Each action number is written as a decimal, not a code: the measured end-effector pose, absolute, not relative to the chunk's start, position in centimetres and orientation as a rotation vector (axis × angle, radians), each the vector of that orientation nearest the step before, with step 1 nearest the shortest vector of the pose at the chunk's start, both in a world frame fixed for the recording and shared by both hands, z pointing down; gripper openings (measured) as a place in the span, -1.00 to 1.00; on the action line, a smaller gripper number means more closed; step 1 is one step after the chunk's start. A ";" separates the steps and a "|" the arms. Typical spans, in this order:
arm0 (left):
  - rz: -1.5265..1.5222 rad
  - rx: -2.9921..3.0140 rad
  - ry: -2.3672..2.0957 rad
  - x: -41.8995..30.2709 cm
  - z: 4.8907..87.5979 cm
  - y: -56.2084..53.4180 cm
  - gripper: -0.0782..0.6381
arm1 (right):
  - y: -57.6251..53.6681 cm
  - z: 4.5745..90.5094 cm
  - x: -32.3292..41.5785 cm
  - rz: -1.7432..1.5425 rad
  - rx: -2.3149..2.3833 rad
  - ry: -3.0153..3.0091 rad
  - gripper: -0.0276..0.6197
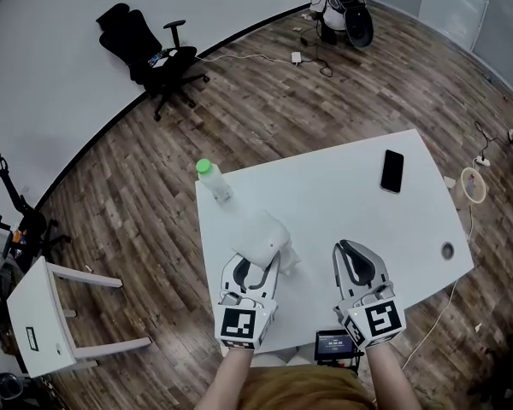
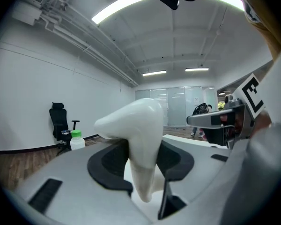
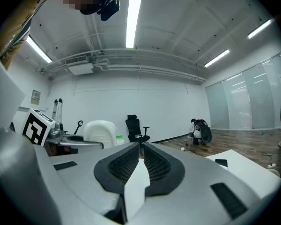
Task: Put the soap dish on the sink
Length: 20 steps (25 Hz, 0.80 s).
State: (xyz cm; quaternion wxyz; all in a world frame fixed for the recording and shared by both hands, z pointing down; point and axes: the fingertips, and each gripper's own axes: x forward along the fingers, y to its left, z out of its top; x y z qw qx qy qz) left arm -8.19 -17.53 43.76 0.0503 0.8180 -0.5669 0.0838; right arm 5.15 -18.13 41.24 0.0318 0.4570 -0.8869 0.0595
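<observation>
soap dish [image 1: 261, 233] is sitting pinched between the jaws of the left gripper [image 1: 251, 268], sticking out ahead of them | over the near left part of the white table [image 1: 350, 203] | right gripper [image 1: 356, 260] is holding nothing, jaws together

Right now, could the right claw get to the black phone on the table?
Probably yes. Only bare table lies between the right claw and the phone, and the claw is empty, though its jaws are closed and would need to open.
</observation>
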 end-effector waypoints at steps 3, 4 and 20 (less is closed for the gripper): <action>0.245 2.508 -1.677 -7.2 44.7 -17.5 -0.34 | -17.9 42.8 4.5 0.218 1.362 -2.706 -0.87; 0.253 2.507 -1.660 -7.0 45.1 -17.5 -0.34 | -17.8 43.2 4.4 0.228 1.355 -2.699 -0.87; 0.195 2.288 -1.493 -6.0 53.2 -16.3 -0.34 | -17.0 51.1 4.4 0.277 1.290 -2.496 -0.87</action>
